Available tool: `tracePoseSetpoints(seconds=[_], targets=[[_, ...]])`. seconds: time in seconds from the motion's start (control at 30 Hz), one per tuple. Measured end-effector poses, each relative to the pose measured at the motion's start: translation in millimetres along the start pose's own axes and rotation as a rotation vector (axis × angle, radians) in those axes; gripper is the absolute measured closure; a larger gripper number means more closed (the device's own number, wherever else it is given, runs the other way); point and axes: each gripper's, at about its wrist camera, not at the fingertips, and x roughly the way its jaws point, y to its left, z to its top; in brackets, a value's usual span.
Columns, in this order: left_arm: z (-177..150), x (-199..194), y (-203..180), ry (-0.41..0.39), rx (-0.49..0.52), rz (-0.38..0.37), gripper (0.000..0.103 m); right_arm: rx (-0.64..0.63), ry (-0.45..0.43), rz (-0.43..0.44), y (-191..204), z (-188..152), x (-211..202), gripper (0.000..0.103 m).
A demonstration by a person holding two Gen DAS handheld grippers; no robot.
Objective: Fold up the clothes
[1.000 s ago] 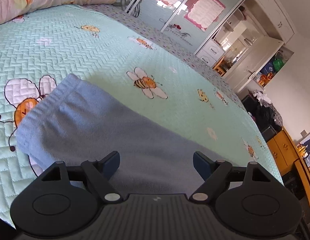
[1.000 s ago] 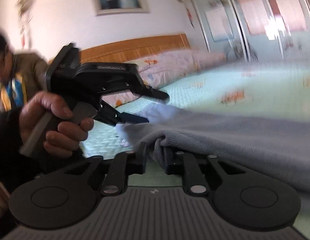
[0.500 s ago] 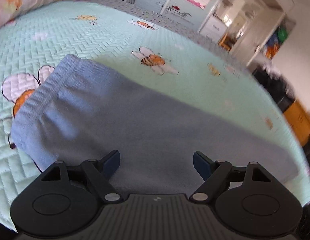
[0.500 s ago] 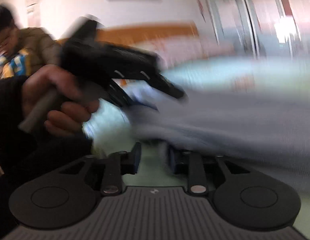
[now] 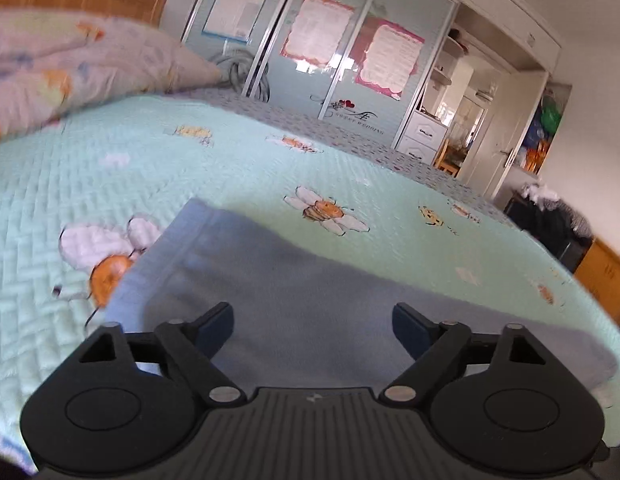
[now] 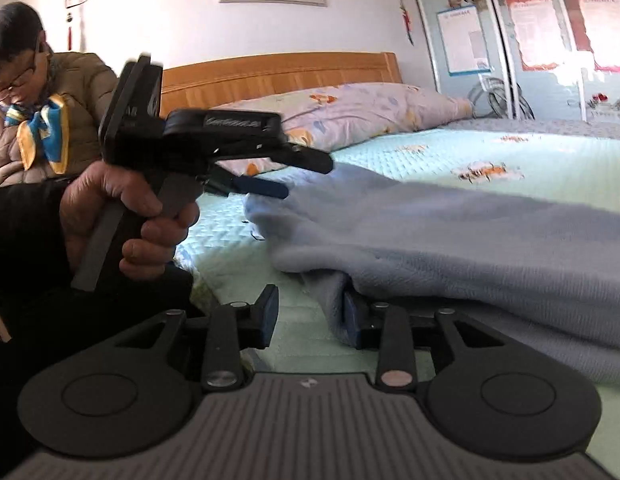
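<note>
1. Centrally, the blue garment (image 5: pixel 310 312) lay folded on the green quilted bedspread (image 5: pixel 190 168), its ribbed hem towards the pillow (image 5: pixel 70 64) and partly over a printed bee (image 5: pixel 106 272).
2. The left gripper (image 5: pixel 311 326) hovered above the near part of the garment. Its jaws stood wide and were opening; cloth showed in the gap below them, but neither blue pad pressed on it.
3. In the right wrist view, the left gripper (image 6: pixel 294 178) was seen from the side in the person's left hand (image 6: pixel 122 216), with its fingers spread one above the other just over the garment's far corner (image 6: pixel 270 208). Whether the lower finger touched the cloth could not be told.
4. The right gripper (image 6: pixel 310 316) sat low at the near edge of the garment (image 6: pixel 469 240). Its jaws were opening.
5. The right-side pad (image 6: pixel 351 318) was draped by a hanging fold of cloth that lay against it. The left-side pad (image 6: pixel 268 312) stood clear, with bare bedspread showing in the gap between them. Nothing was pinched.
6. From that fold the bulk of the garment extended away to the right and ahead of the right gripper, stacked in layers on the bedspread (image 6: pixel 509 152).
7. A wooden headboard (image 6: pixel 278 76) stood behind the pillow (image 6: pixel 349 116).
</note>
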Motion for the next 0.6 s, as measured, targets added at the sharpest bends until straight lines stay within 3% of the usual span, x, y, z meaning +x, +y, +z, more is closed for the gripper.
tracePoseSetpoints(seconds=[0.03, 0.07, 0.2, 0.23, 0.27, 0.37, 0.43, 0.5, 0.6], targets=[[-2.3, 6.5, 6.0, 0.042, 0.016, 0.033, 0.02, 0.0, 0.001, 0.001, -1.1, -1.2, -0.6, 0.065], [-2.3, 13.1, 10.4, 0.06, 0.036, 0.073, 0.039, 0.007, 0.004, 0.0, -2.0, -3.9, 0.0, 0.065], [14.6, 26.2, 24.3, 0.042, 0.017, 0.14, 0.052, -0.013, 0.009, -0.006, -0.5, -2.1, -0.2, 0.059], [17.2, 23.9, 24.6, 0.041, -0.005, 0.129, 0.048, -0.019, 0.01, -0.004, 1.4, 2.2, -1.8, 0.058], [18.9, 19.5, 23.8, 0.038, -0.029, 0.109, 0.037, -0.025, 0.013, 0.004, 2.6, 7.0, -3.0, 0.053], [16.5, -0.5, 19.2, -0.033, -0.036, 0.087, 0.017, -0.025, 0.02, 0.039, 2.7, 18.8, -18.8, 0.048], [16.3, -10.0, 21.1, -0.081, -0.066, 0.077, 0.017, 0.049, -0.025, 0.095, -6.9, 32.1, -35.4, 0.042], [22.5, -12.6, 28.0, -0.111, -0.143, 0.037, 0.016, 0.138, -0.092, 0.15, -17.6, 47.8, -42.7, 0.028], [48.1, 6.1, 21.0, -0.119, -0.157, -0.034, 0.013, 0.297, -0.116, 0.157, -53.7, 65.2, -9.7, 0.017]])
